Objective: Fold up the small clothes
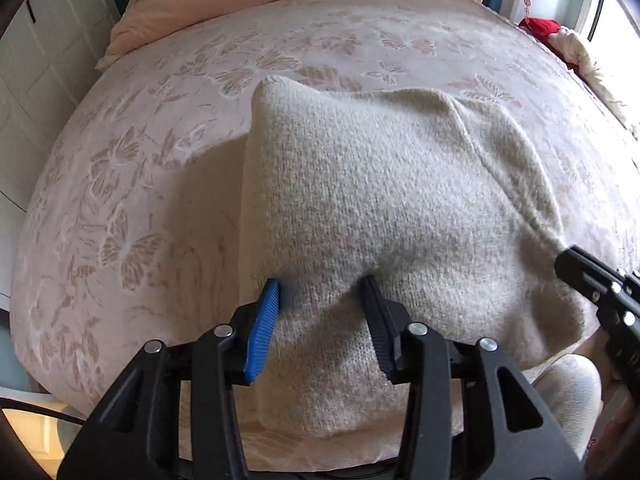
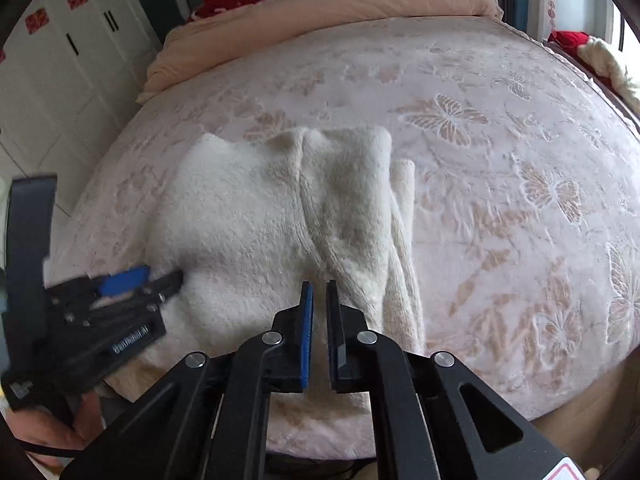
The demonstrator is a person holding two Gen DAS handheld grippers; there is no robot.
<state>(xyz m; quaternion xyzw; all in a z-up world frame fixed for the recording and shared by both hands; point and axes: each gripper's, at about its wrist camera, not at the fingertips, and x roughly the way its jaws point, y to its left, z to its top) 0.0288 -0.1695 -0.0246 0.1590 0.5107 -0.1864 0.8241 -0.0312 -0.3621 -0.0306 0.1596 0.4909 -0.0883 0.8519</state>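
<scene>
1. A cream knitted sweater (image 1: 400, 208) lies on the bed (image 1: 120, 208), near the edge closest to us, already doubled into a rough rectangle; a sleeve (image 2: 404, 240) trails along its right side.
2. Our left gripper (image 1: 320, 292) stands parted over the near hem; knit bulges up between the blue pad and the black one, but the pads do not look pressed on it, so we read it as released.
3. Our right gripper (image 2: 319, 292) is nearly clenched, with only a thin slot between the pads; from the left wrist view its tip sits at the sweater's right corner, where the fabric pulls into a taut ridge, so it seems to pinch that corner, though from its own camera we cannot tell whether cloth lies in the slot.
4. We judge the step to be taking hold of the near edge for another fold.
5. Next the left gripper must close on the hem; then both should lift together and carry the edge toward the far side, keeping the sleeve tucked.
</scene>
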